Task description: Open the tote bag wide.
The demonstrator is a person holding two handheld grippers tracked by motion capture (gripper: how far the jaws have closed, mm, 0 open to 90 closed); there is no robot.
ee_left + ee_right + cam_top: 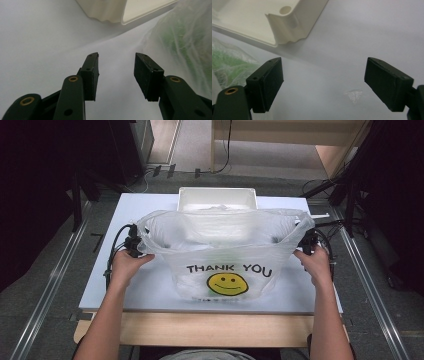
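Note:
A clear plastic bag [225, 250] printed THANK YOU over a yellow smiley stands spread wide on the white table [145, 205]. Something green shows faintly inside it [185, 37]. My left gripper [134, 242] is at the bag's upper left corner and my right gripper [309, 240] at its upper right corner. In the left gripper view my left gripper [116, 72] is open, with bare table between its pads and the bag off to the right. In the right gripper view my right gripper [332, 80] stands wide open over bare table, the bag [229, 62] at the left edge.
A white plastic bin [217, 199] sits on the table just behind the bag, seen close as the bin [105, 10] and the bin [262, 20]. A small pale mark [353, 95] lies on the table. Metal rails run along the floor on both sides.

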